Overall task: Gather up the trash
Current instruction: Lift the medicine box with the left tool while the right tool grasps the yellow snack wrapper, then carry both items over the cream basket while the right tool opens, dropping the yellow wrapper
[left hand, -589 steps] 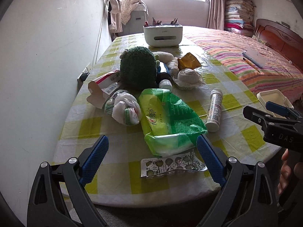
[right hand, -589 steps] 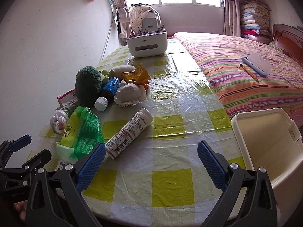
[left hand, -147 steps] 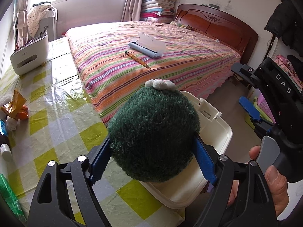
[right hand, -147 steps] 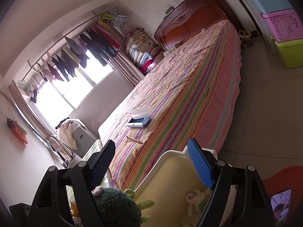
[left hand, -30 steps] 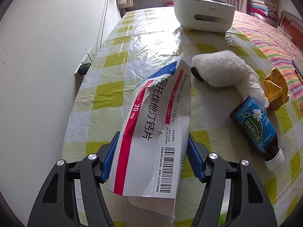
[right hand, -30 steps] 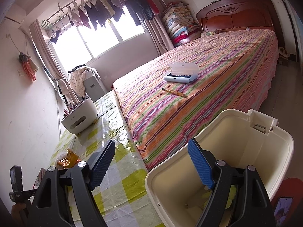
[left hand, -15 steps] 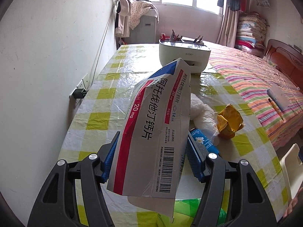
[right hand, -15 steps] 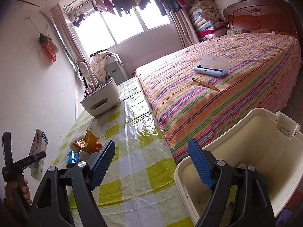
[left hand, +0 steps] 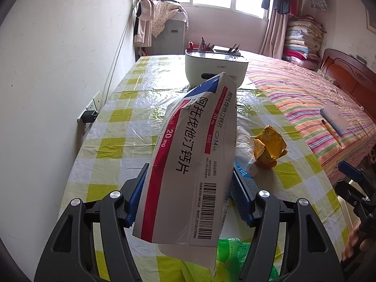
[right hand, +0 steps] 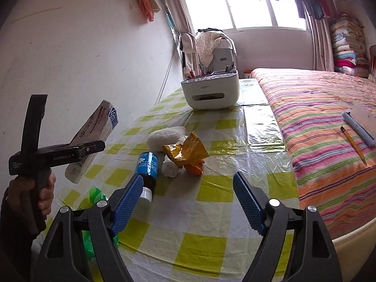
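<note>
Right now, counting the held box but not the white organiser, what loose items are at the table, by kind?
Medicine box, in the left hand-held gripper: 1
Bottle: 1
Wrappers, namely yellow wrapper and green packet: 2
White soft bundles, partly hidden: 2
Total: 6

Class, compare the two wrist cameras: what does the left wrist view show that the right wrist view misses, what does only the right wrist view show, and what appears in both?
Only the left wrist view shows the medicine box's printed face and barcode, and the wall socket with its black plug.

Only the right wrist view shows the blue-labelled bottle lying whole on the table, the fluffy white roll, and the hand holding the left gripper.

Both show the box clamped in the left gripper, the yellow wrapper, the white desk organiser, the checked tablecloth and the striped bed.
</note>
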